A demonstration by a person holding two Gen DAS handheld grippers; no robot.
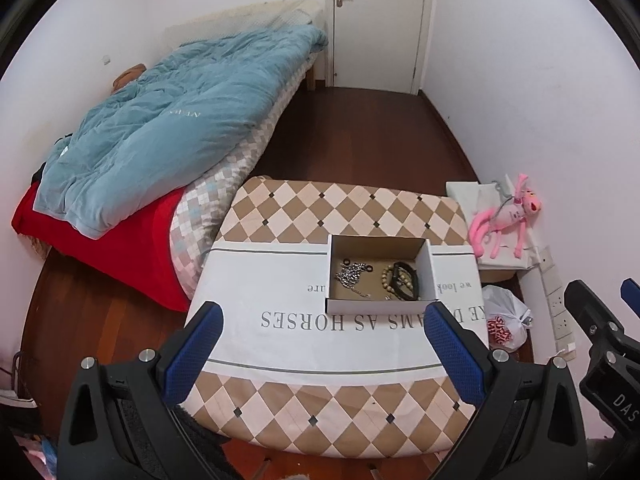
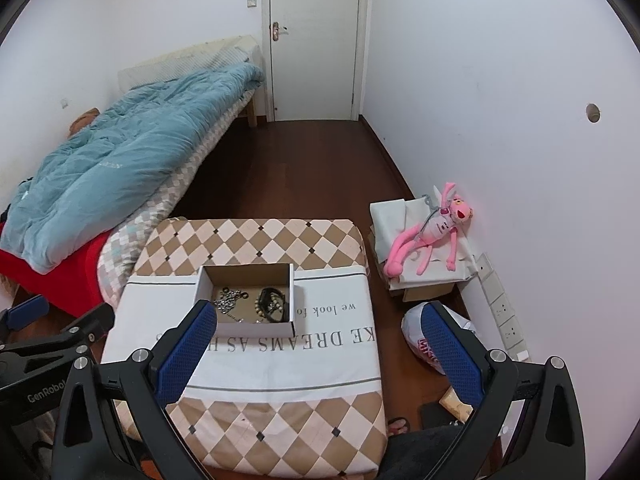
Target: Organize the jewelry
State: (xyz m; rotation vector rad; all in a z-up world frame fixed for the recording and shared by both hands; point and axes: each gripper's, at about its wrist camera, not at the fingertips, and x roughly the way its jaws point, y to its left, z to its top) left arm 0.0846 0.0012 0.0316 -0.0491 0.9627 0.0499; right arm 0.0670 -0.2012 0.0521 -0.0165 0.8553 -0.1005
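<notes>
A small open cardboard box point(image 1: 380, 272) is seen at the centre of the left wrist view, standing on a table point(image 1: 280, 408) covered in a brown-and-cream diamond cloth with a white printed band. Inside the box, a silver chain point(image 1: 352, 274) lies in the left half and a black strap with a beaded bracelet point(image 1: 402, 282) in the right half; the two groups lie slightly apart. Whether the strap and the beads are one item cannot be told.

The left tongs point(image 1: 324, 352) are spread wide at the bottom of that view, nothing held between the blue pads, and are held short of the box. The right tongs point(image 2: 320, 352) are likewise spread wide and empty in the right wrist view, where the left blue pad overlaps the near left corner of the box point(image 2: 244, 292) in the picture; contact cannot be confirmed.

A bed with a blue quilt point(image 1: 168, 136) is recorded at the left of the frame. A pink plush toy point(image 2: 428, 228) is noted at the right, against the wall, with a white plastic bag point(image 1: 506, 320) on the floor below it. A closed door point(image 2: 316, 40) is noted at the top.
</notes>
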